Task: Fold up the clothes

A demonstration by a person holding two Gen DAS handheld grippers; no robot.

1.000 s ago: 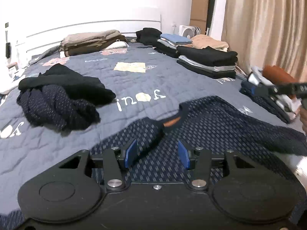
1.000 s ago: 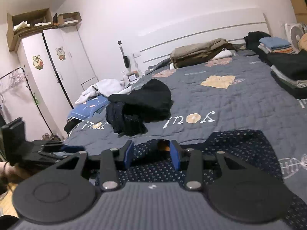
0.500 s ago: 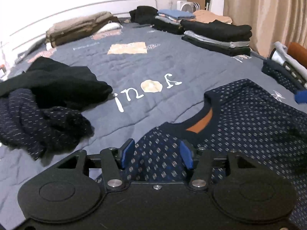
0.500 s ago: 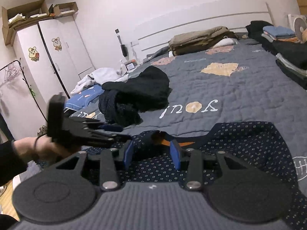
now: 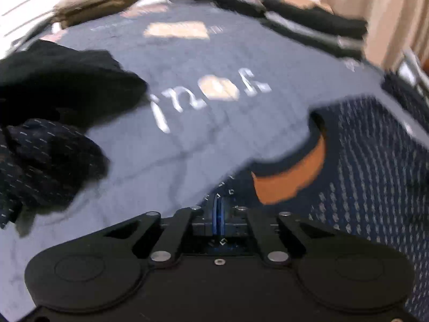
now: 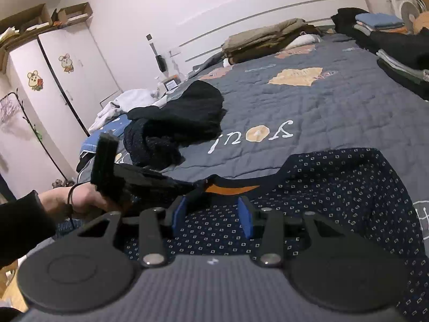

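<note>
Left wrist view is showing the left gripper [image 5: 219,210] fingers pinching the soft, floppy sweater [image 5: 375,177] beside its collar; the right gripper [image 6: 211,216] fingers are spreading over it.

open quilt [image 6: 335,107] ahead, crumpled clothes [image 6: 177,126] left — folded stacks [image 6: 396,51] right

A home bedroom: a quilted bed [image 6: 335,107], white headboard [image 6: 268,13] and stickered wardrobe [image 6: 67,80].
</note>
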